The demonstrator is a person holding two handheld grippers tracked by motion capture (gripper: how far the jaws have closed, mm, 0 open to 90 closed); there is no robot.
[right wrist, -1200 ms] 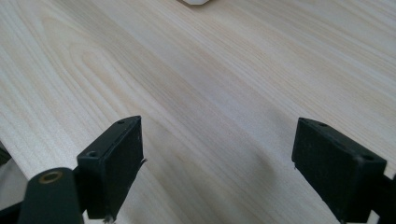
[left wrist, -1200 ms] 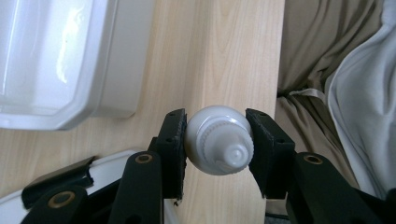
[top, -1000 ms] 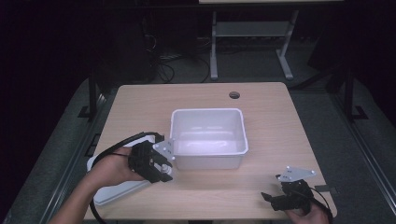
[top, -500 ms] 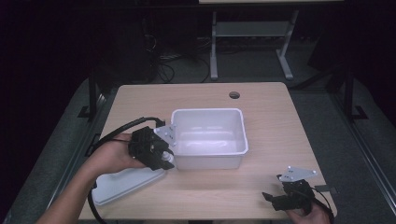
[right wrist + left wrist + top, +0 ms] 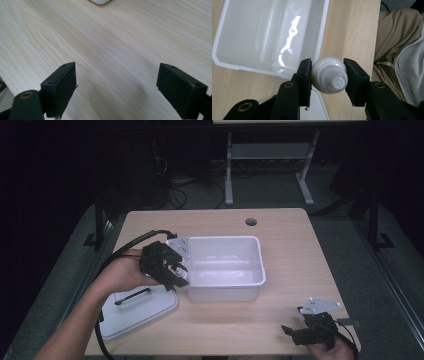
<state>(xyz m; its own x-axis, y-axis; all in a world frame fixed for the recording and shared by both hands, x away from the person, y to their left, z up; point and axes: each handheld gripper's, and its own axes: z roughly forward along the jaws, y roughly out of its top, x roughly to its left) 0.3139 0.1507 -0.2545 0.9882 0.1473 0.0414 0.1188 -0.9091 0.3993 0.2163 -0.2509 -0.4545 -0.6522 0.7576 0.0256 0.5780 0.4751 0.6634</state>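
The left gripper (image 5: pixel 176 270) has been climbing since a moment ago, moving away from the flat white lid (image 5: pixel 136 307) on the table and up toward the near left corner of the white plastic tub (image 5: pixel 225 265); the right gripper (image 5: pixel 300 332) has been keeping its place at the table's near right edge. Right now the left gripper is clenching a small white bottle (image 5: pixel 329 75), its two black pads pressing on either side of the rounded body, with the ribbed cap and nozzle pointing back toward the gripper's own camera. Just beyond the bottle, the rim and long wall of the tub are lying ahead of the jaws, with its bare, glossy floor stretching away further on, while a strip of pale wooden table (image 5: pixel 347 30) is running past on one side of the jaws. The lid, with its dark wire handle, is sitting below and behind that gripper, touching nothing. The person's left hand (image 5: pixel 120 272) is gripping the tool from behind, its black cable looping off over the table edge. The right gripper is resting low, its jaws standing wide apart with nothing between them but bare wood grain, well apart from the tub.
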